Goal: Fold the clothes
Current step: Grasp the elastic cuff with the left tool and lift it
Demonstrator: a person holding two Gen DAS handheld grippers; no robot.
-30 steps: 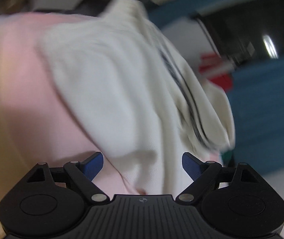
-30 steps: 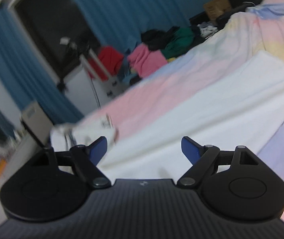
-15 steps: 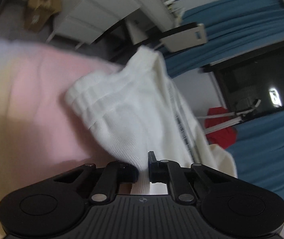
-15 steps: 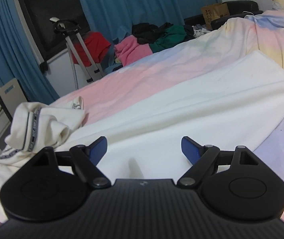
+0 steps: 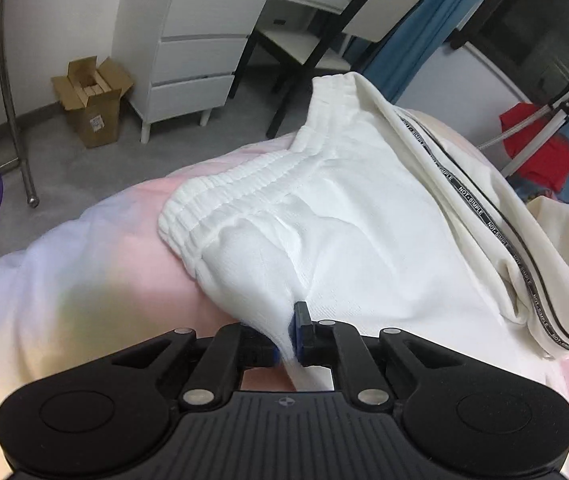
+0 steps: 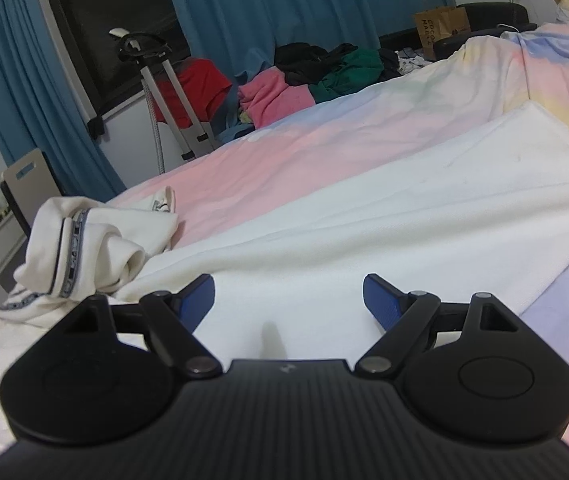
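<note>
**White trousers pinched on the bed**

White trousers (image 5: 364,216) sprawl across the pastel bedspread (image 6: 284,168), waistband toward 11 o'clock. Left gripper (image 5: 288,340) clamps a fold at 6 o'clock. Right gripper (image 6: 289,300) hovers over the cloth, fingers spread wide, holding nothing.

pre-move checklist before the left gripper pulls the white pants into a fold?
1. Left gripper grip: ok, jaws shut on a bunched pinch of the white pants.
2. Right gripper free: ok, jaws open, nothing between them, above the spread white fabric.
3. Waistband flat: not ok, it is ruffled and one end stands up.
4. Cream garment with the lettered stripe: not ok, it lies crumpled against the pants and could drag along.
5. Layers pinched: cannot tell, the fabric is bunched at the jaws.
6. Room on the pastel bedcover: ok, open stretch beyond the white fabric.
</note>
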